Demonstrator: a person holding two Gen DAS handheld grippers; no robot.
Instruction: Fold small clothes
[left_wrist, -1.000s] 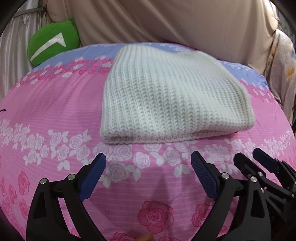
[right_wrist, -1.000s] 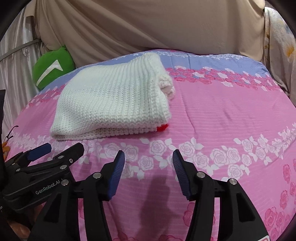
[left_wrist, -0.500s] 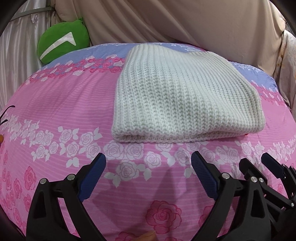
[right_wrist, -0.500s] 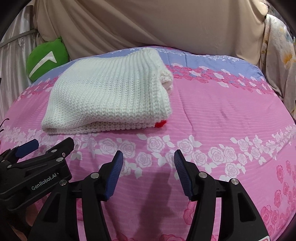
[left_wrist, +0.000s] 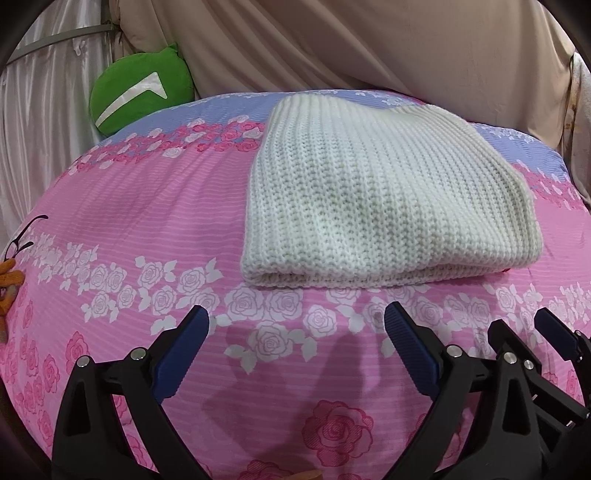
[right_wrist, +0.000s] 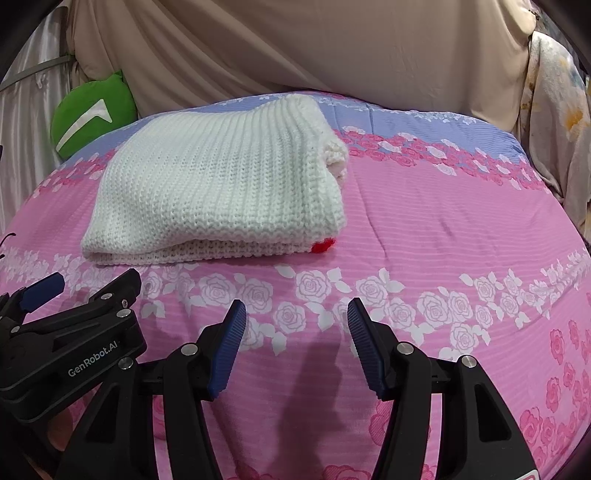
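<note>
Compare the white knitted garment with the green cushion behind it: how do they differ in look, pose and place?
The white knitted garment is ribbed knit, folded flat in layers on the pink flowered bedspread; the green cushion is smooth with a white mark. The garment lies mid-bed in front of both open grippers; the cushion leans at the far left edge against the beige curtain. Both are soft and untouched.

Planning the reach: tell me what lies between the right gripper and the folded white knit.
Only bare bedsheet, its white rose band, lies between the open right gripper and the folded white knit in the right wrist view. Nothing else sits there.
</note>
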